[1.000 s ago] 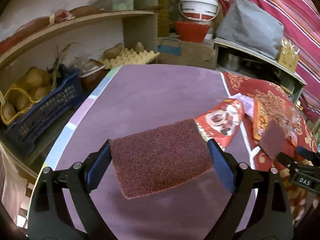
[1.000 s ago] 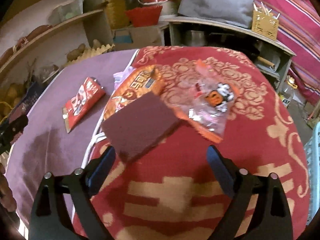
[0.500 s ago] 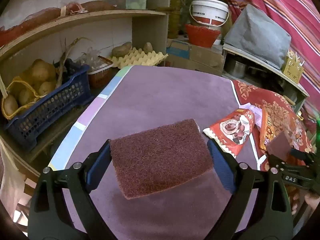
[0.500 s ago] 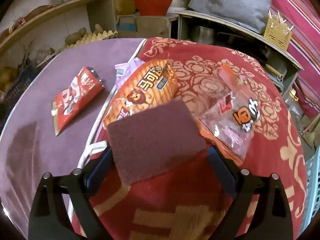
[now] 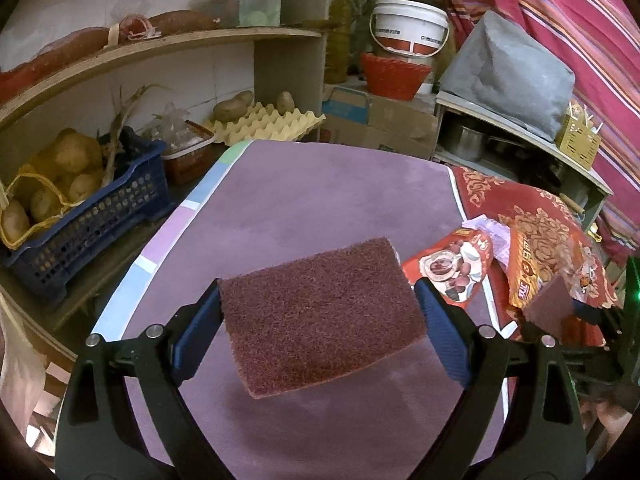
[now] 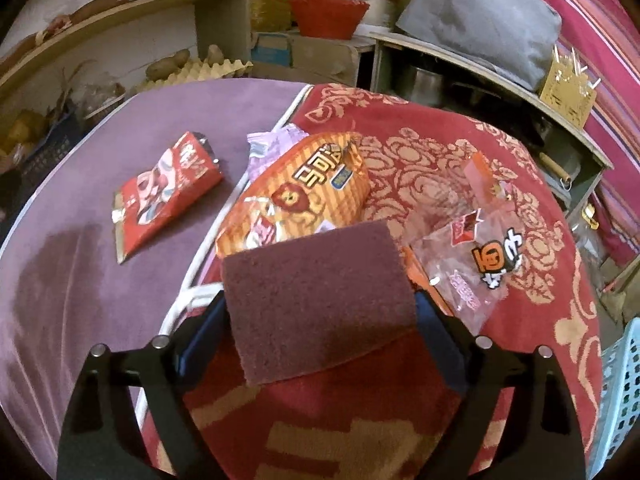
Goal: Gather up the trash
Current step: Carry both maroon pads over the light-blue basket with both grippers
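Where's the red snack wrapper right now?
In the right wrist view the red snack wrapper lies flat on the purple mat, left of the orange snack bag.

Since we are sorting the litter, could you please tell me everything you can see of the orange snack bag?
The orange snack bag is glossy, crinkled plastic, striped, with a lion face and bold lettering. It lies flat but puffed, slanted across the seam between the purple mat and red rug, overlapping a pale purple wrapper. A maroon pad hides its near end.
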Demonstrator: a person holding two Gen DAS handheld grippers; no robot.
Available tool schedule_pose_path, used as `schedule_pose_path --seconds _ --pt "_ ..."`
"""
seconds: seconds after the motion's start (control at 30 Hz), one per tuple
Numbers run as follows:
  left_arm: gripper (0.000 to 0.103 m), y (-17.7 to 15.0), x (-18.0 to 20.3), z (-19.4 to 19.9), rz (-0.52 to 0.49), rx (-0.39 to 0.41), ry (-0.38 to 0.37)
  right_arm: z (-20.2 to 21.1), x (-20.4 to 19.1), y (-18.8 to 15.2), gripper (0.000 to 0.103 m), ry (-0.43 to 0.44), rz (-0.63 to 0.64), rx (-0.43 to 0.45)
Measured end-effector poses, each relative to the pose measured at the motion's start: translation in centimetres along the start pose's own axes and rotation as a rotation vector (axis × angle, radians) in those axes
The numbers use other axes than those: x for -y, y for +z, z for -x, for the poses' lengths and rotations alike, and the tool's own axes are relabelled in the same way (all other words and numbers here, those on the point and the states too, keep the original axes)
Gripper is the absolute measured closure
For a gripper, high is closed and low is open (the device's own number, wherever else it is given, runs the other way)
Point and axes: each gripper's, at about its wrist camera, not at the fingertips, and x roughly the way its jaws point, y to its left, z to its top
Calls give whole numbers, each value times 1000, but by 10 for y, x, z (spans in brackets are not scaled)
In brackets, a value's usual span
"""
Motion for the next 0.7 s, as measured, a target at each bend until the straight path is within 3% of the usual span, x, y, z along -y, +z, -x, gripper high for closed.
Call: schedule_pose_path --seconds 0.3,0.7 --pt "13 -3 14 11 -24 20 1 37 10 -19 15 46 -16 24" --pt "13 -12 62 31 -88 48 -47 80 86 -34 15 -67 -176 115"
